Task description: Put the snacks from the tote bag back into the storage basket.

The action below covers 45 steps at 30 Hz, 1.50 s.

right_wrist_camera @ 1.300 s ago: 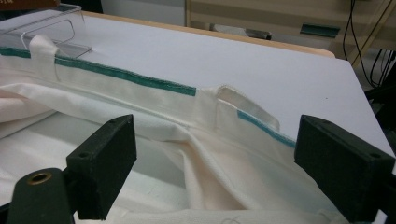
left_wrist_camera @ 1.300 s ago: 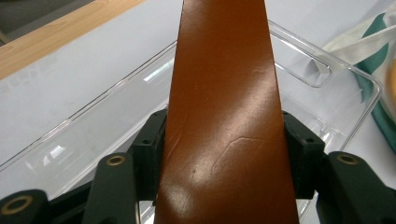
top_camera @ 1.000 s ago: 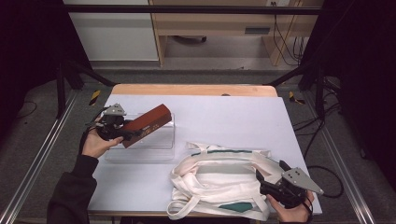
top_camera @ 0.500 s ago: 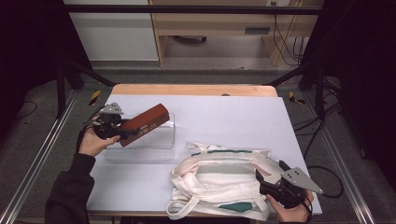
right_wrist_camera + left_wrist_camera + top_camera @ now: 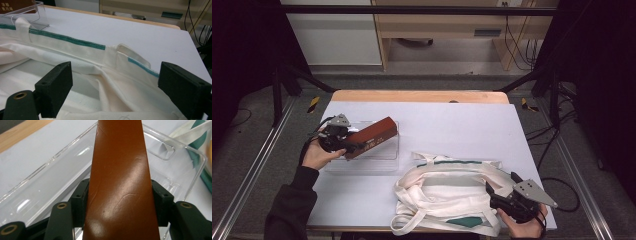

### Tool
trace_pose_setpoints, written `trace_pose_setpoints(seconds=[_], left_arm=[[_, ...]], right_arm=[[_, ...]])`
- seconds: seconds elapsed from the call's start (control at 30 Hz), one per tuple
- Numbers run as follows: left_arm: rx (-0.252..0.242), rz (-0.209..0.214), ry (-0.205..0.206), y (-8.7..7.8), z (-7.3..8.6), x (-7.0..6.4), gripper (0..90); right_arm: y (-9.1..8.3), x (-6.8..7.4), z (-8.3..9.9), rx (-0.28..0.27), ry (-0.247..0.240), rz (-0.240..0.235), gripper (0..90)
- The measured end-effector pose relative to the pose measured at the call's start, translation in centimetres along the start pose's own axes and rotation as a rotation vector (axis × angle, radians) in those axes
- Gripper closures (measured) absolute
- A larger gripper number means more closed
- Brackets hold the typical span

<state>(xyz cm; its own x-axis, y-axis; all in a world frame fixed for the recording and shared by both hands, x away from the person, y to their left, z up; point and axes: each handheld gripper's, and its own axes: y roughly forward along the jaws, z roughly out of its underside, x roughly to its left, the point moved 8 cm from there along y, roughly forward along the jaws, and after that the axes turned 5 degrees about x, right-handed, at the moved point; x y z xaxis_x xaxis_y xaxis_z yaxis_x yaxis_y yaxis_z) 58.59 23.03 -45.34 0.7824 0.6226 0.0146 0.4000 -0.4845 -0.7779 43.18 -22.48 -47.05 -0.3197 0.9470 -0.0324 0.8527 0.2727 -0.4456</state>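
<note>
A long brown box [image 5: 372,136] [image 5: 119,182] is held tilted over a clear plastic tray [image 5: 382,160] [image 5: 50,182] at the table's left. My left gripper [image 5: 353,146] [image 5: 120,202] is shut on the box's near end, one black jaw on each side. A white cloth tote bag [image 5: 447,192] [image 5: 82,75] with green trim lies at the front right. My right gripper [image 5: 501,184] [image 5: 115,85] stands open at the bag's right edge, the cloth lying between its jaws without being pinched.
The white table top [image 5: 462,125] ends in a wooden strip [image 5: 417,96] at the far side. Cables [image 5: 557,175] trail off the right edge. A corner of the clear tray [image 5: 27,12] and the brown box [image 5: 15,6] appear beyond the bag.
The left gripper has shifted slightly with the brown box over the tray. The right gripper and the bag have stayed still.
</note>
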Motion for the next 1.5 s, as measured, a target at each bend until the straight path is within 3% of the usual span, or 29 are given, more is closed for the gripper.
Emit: trace_pose_setpoints(seconds=[0.37, 0.5, 0.73, 0.9, 1.0, 1.17, 1.37, 1.4, 1.43, 1.47, 1.5], left_arm=[[0.004, 0.013, -0.021, 1.0, 0.6, 0.0, 42.6], [0.046, 0.003, -0.007, 1.9, 1.2, 0.0, 42.4], [0.057, -0.002, -0.013, 2.2, 1.5, 0.0, 41.8], [0.117, -0.034, -0.030, 2.6, 2.0, 0.1, 40.6], [0.121, -0.040, -0.032, 2.7, 2.0, 0.0, 40.3], [0.148, -0.047, -0.072, 2.8, 2.3, 0.2, 37.4], [0.099, -0.055, -0.101, 2.3, 2.0, 0.2, 33.2], [0.063, -0.057, -0.115, 1.8, 1.8, 0.0, 33.1], [0.063, -0.057, -0.115, 1.8, 1.8, 0.0, 33.0], [0.014, -0.070, -0.137, 1.1, 1.6, -0.2, 33.1], [-0.006, -0.076, -0.143, 0.7, 1.5, -0.3, 34.2]], right_arm=[[0.0, 0.1, 0.0, 0.002, -0.001, -0.004, 12.8], [0.1, 0.2, 0.0, 0.002, -0.003, -0.004, 12.7], [0.1, 0.1, 0.0, 0.002, -0.004, -0.003, 12.6], [0.0, 0.2, 0.0, 0.004, -0.001, -0.006, 12.6], [0.0, 0.2, 0.0, 0.003, 0.000, -0.006, 12.6], [0.0, 0.2, 0.0, 0.002, -0.003, -0.005, 12.6], [0.0, 0.2, 0.0, 0.002, -0.003, -0.005, 12.6], [0.0, 0.2, 0.0, 0.002, -0.002, -0.004, 12.6], [0.0, 0.2, 0.0, 0.001, -0.001, -0.006, 12.6], [0.0, 0.3, 0.0, 0.004, 0.002, -0.007, 12.6], [0.0, 0.3, 0.0, 0.003, -0.001, -0.006, 12.6]])
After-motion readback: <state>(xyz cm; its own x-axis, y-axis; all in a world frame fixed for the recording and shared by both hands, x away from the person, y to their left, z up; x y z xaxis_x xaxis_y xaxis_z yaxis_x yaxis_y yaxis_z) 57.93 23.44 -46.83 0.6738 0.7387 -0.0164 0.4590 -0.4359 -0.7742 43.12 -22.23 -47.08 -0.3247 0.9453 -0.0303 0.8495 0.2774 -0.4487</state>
